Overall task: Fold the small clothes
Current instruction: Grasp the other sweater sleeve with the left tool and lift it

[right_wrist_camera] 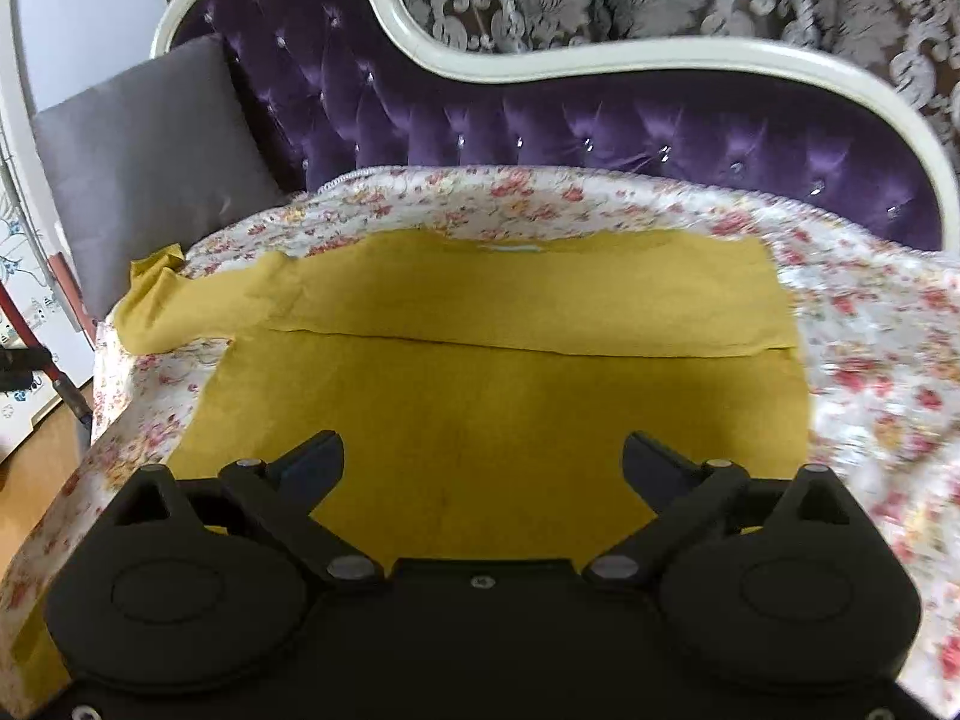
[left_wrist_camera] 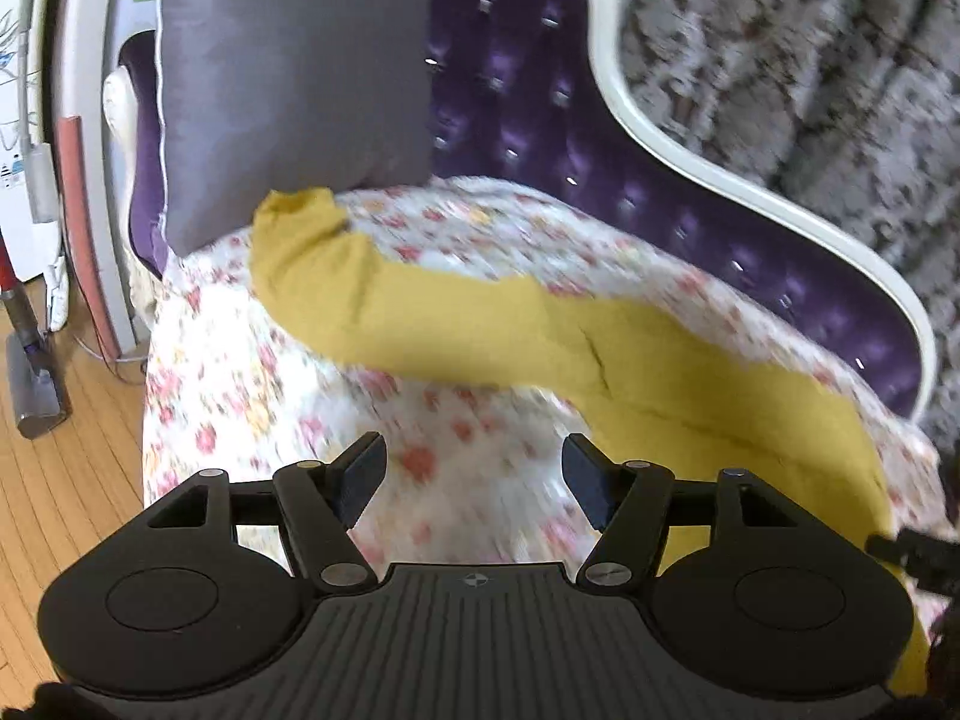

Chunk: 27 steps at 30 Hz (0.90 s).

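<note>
Right gripper (right_wrist_camera: pixel 483 468): your fingers (right_wrist_camera: pixel 315 465) stand spread wide, nothing between them, poised over the near part of the mustard garment (right_wrist_camera: pixel 498 408).

Left gripper (left_wrist_camera: pixel 474 471): fingers (left_wrist_camera: pixel 363 471) parted, empty, above the bare floral cover (left_wrist_camera: pixel 240 372); the garment's one unfolded sleeve (left_wrist_camera: pixel 384 312) stretches ahead of them toward the grey cushion (left_wrist_camera: pixel 288 78).

Garment: lies flat on the floral cover of the purple tufted sofa (right_wrist_camera: pixel 540 120). Beyond your right fingers one side appears already folded in, its edge a straight line across the body. By my reading the far sleeve and the final folds remain.

Writing: a pale neck label shows beyond your right fingers, too small to read; no brand is legible.
</note>
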### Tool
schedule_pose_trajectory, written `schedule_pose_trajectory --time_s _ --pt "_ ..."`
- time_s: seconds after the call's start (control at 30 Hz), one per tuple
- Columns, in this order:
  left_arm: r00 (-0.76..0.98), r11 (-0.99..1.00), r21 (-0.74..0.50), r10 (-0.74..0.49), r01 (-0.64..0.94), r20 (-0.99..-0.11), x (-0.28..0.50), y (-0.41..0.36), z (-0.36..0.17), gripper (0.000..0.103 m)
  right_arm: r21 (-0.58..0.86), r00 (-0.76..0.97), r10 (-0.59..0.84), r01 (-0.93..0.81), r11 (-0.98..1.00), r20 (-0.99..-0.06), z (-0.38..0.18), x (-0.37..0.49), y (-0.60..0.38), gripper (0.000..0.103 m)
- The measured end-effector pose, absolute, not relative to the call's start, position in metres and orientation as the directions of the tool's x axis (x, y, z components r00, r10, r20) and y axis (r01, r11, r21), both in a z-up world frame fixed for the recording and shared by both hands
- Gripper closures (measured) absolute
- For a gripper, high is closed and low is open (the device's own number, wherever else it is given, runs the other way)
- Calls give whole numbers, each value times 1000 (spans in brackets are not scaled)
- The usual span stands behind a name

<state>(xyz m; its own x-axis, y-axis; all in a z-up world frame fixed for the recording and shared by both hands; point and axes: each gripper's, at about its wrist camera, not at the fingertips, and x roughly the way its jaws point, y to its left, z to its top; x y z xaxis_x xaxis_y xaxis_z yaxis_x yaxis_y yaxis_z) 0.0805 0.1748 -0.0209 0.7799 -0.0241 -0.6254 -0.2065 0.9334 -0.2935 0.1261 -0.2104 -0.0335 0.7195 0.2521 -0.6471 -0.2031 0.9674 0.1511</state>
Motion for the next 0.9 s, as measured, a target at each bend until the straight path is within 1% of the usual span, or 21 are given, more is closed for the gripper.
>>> schedule_pose_trajectory --time_s 0.2,0.37,0.43,0.47,0.5,0.57,0.63,0.7,0.9 --pt "781 922 -282 32 -263 -624 122 205 -27 40 129 707 204 -159 979 -677 -56 148 -202 3" --pt "780 901 -306 54 -307 -623 150 233 -43 40 113 704 177 -137 984 -688 -65 155 -198 3" --pt "778 894 -316 53 -316 -626 162 244 -50 40 113 706 180 -140 984 -685 -64 155 -196 1" --pt "779 892 -319 57 -321 -625 167 249 -52 38 110 708 179 -143 984 -683 -63 154 -196 0" --pt "781 889 -321 62 -327 -622 172 254 -54 34 106 710 180 -147 983 -680 -62 155 -195 0" --pt "781 886 -314 81 -341 -619 182 263 -57 29 103 716 181 -151 983 -674 -59 159 -194 0" --pt "782 883 -308 98 -354 -616 192 271 -60 28 105 724 182 -151 983 -666 -55 164 -194 0" --pt "779 878 -301 118 -371 -616 204 279 -64 23 111 733 187 -151 982 -654 -51 171 -193 0" --pt "769 863 -287 163 -415 -618 242 304 -73 23 146 727 242 -194 970 -642 -45 199 -184 0"
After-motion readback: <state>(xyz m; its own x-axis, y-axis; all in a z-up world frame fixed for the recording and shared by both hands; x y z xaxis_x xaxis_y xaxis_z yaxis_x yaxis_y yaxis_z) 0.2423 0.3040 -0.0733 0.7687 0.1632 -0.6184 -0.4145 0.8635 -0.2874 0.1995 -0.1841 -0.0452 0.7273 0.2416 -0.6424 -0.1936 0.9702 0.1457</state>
